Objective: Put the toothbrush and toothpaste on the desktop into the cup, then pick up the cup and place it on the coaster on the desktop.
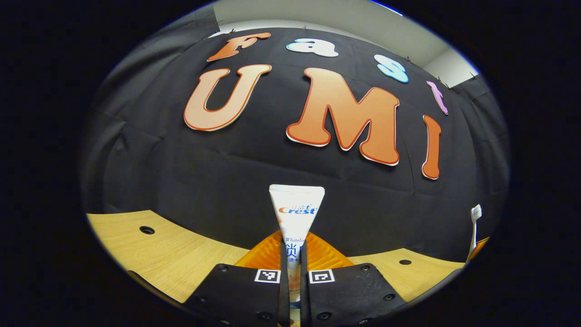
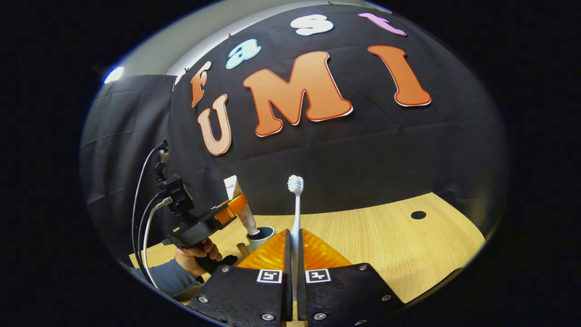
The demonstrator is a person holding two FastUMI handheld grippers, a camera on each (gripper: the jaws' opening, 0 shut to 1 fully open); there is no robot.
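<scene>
Across the lower half of the right gripper view runs the wooden desktop, pale and grained, with a round hole at about four o'clock. At eight o'clock a person's hand in a grey sleeve grips the left gripper, whose fingers are clamped on the toothpaste; the tube tilts with its cap end down at the mouth of the cup, a pale blue-grey cup standing on the desktop at seven o'clock. At six o'clock the right gripper is closed on the handle of the toothbrush, which stands upright, bristles at the top.

At six o'clock in the left gripper view the left gripper pinches the toothpaste, its flat crimped end upward. At four o'clock, near the edge, stands the toothbrush.
</scene>
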